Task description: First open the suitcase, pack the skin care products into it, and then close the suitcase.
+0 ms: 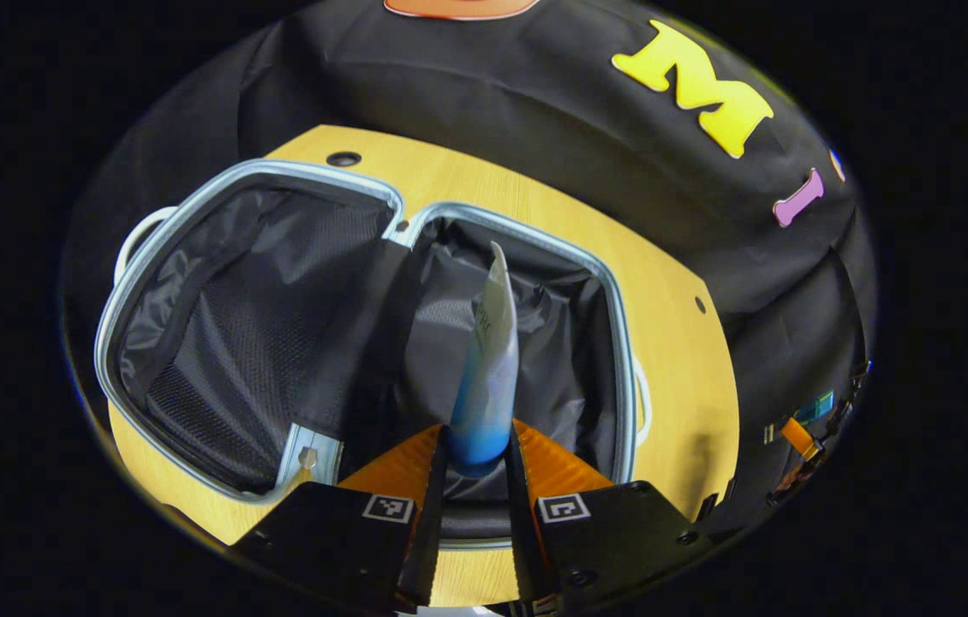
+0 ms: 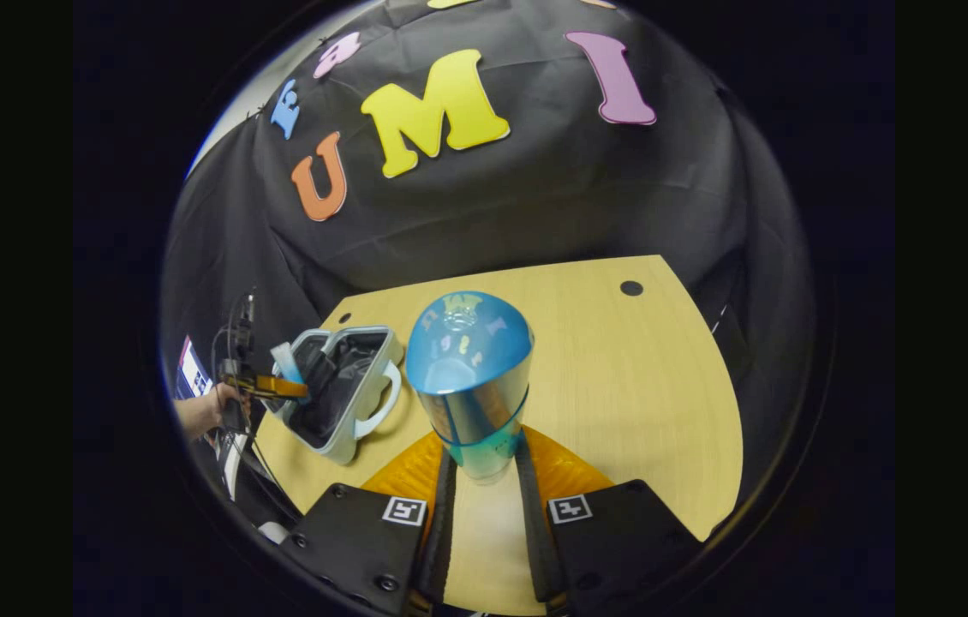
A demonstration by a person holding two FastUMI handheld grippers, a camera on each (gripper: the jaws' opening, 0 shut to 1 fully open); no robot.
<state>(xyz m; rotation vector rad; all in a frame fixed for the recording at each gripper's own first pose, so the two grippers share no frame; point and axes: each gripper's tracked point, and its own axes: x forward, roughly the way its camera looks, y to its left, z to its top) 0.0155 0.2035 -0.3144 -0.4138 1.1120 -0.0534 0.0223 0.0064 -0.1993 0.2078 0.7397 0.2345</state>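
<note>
Suitcase (image 1: 193,343) open beneath left gripper's (image 1: 477,467) tube (image 1: 488,368)

My left gripper (image 1: 477,458) clamps the tube (image 1: 488,368) above the suitcase (image 1: 193,231); my right gripper (image 2: 488,467) clamps the bottle (image 2: 469,377) right of it.

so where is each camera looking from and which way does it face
Left gripper view: rides the left gripper, looking down into the open suitcase on the table; its fingers clamp a tube.
Right gripper view: rides the right gripper, facing across the table toward the booth wall; its fingers clamp a blue bottle; a hand shows at far left.
Shared: suitcase, table, tube.
</note>
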